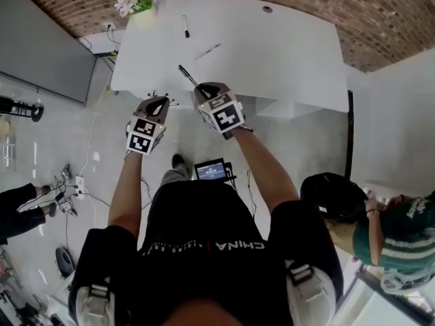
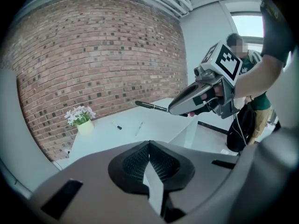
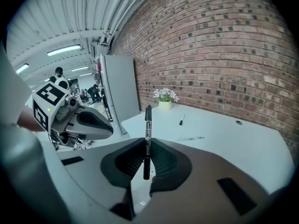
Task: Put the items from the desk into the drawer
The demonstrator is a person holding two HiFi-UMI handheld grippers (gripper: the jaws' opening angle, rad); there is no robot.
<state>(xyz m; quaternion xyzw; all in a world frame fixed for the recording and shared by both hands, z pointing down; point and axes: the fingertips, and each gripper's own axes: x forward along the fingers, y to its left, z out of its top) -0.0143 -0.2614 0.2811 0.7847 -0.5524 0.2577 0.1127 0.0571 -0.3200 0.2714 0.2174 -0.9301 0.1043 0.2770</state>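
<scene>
My right gripper (image 1: 206,92) hovers over the front edge of the white desk (image 1: 285,53), shut on a black pen (image 1: 187,75). The pen (image 3: 147,139) stands upright between the jaws and juts past their tips. Beside it on the left, level with the desk's front edge, my left gripper (image 1: 156,105) has its jaws together with nothing in them (image 2: 150,148). On the desk lie a black marker (image 1: 185,27) and a pale thin pen (image 1: 208,51). I see no drawer clearly.
A pot of white flowers (image 1: 138,1) stands at the desk's far left corner, and a cable hole (image 1: 267,9) lies at the back. A white unit (image 1: 292,107) sits under the desk's right front. A seated person (image 1: 397,236) and black bag (image 1: 333,195) are at right; cables (image 1: 71,182) cross the floor left.
</scene>
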